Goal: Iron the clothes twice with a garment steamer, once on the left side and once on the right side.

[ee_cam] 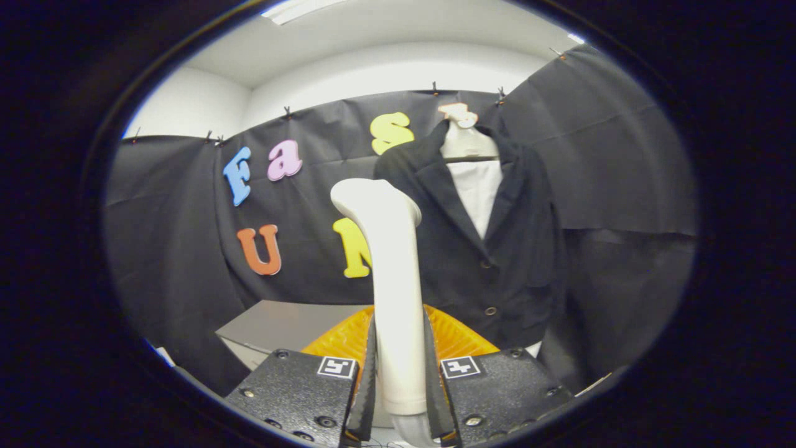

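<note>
A white garment steamer (390,267) stands upright between my fingers, and my gripper (398,386) is shut on its handle. Its head curves up and to the left at the top. Beyond it, a little to the right, a dark blazer (491,249) hangs on a pale mannequin torso (467,144) with a white shirt front (477,193) showing between the lapels. The steamer head is apart from the blazer, level with its left shoulder and chest. Two buttons show down the blazer's front.
An orange ribbed object (454,339) lies low behind the steamer handle, just ahead of my fingers. A grey flat-topped box or table (280,326) sits to its left. Black cloth walls close the booth behind and to both sides.
</note>
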The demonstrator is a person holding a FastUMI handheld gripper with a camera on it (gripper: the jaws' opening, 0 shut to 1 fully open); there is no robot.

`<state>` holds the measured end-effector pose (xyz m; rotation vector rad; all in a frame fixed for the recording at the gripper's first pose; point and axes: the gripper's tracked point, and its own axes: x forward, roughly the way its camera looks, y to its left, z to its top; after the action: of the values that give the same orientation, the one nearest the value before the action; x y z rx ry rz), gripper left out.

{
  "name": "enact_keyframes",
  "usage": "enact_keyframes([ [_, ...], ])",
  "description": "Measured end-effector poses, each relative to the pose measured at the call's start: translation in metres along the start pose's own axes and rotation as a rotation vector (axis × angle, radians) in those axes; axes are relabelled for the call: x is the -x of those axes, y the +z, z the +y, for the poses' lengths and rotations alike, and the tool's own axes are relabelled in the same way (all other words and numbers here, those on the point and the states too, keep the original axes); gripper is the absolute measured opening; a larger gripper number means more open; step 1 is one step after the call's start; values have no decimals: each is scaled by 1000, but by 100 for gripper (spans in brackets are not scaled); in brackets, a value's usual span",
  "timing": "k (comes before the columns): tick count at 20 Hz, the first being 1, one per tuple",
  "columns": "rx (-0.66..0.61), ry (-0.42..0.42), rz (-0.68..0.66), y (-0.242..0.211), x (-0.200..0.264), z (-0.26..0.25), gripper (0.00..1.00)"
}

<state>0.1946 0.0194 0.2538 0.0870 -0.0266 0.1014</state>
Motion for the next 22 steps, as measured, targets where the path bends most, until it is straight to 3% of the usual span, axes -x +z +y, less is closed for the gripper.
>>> enact_keyframes([
  [7,3,-115,-61,44,-18,-67,36],
  [14,36,-87,-44,54,-77,-59,37],
  [22,134,-130,-13,30,-112,-61,37],
])
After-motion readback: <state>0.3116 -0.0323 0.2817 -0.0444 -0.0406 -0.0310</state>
